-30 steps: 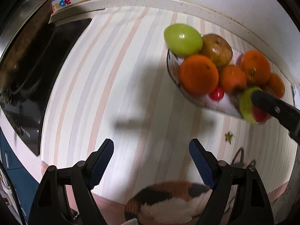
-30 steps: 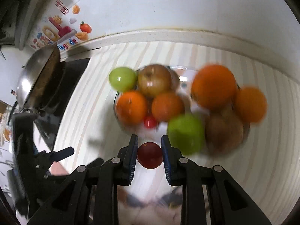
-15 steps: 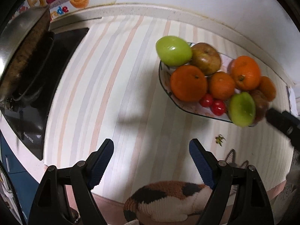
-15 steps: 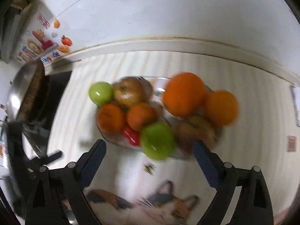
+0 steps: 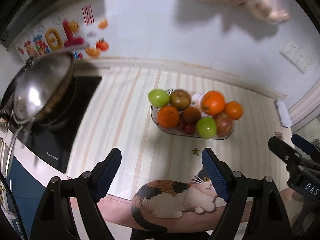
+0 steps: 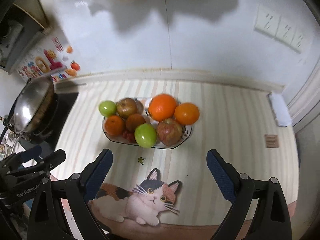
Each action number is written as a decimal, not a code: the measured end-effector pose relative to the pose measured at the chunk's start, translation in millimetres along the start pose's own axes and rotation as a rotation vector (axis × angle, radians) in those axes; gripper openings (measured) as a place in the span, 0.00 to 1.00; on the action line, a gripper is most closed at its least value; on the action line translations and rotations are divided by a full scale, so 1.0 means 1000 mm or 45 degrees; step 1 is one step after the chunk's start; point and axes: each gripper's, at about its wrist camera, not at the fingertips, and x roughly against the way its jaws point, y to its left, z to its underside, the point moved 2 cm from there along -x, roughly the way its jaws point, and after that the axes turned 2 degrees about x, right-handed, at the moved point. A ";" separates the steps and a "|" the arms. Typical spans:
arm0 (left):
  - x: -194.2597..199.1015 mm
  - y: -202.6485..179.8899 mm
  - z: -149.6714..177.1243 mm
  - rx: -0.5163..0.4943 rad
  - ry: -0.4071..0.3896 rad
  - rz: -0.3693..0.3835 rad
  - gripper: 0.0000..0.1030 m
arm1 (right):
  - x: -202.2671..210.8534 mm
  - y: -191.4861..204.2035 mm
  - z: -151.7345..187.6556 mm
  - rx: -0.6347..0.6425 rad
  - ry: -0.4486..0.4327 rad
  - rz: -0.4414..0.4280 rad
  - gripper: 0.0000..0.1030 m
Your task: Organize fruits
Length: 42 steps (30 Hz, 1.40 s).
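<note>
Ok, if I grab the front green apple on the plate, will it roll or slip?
Probably both. The green apple looks round and glossy, so the pads may slide. It sits at the plate rim, overhanging it, so a nudge could roll it off. It leans on the red apple, which may shift.

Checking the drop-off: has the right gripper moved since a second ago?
Yes. The right gripper has pulled back from the fruit plate, and now stands open and empty.

Left gripper (image 5: 161,172) and right gripper (image 6: 159,169): black angular plastic arms with round silver screws near each finger base; fingers (image 6: 221,175) faced with dark blue ribbed pads. White lettering "GenRobot" marks the left gripper's body, "DAS" the right's.
</note>
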 end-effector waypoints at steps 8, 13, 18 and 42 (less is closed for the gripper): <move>0.076 -0.001 0.034 -0.080 -0.117 0.063 0.80 | 0.096 0.016 0.037 -0.032 -0.112 0.022 0.96; 0.118 0.003 0.061 -0.132 -0.180 0.082 0.80 | 0.152 0.033 0.077 -0.075 -0.166 0.046 0.96; 0.157 0.012 0.081 -0.143 -0.220 0.128 0.80 | 0.202 0.046 0.105 -0.106 -0.239 0.076 0.96; 0.206 0.017 0.106 -0.081 -0.304 0.104 0.80 | 0.277 0.056 0.143 -0.086 -0.325 0.024 0.96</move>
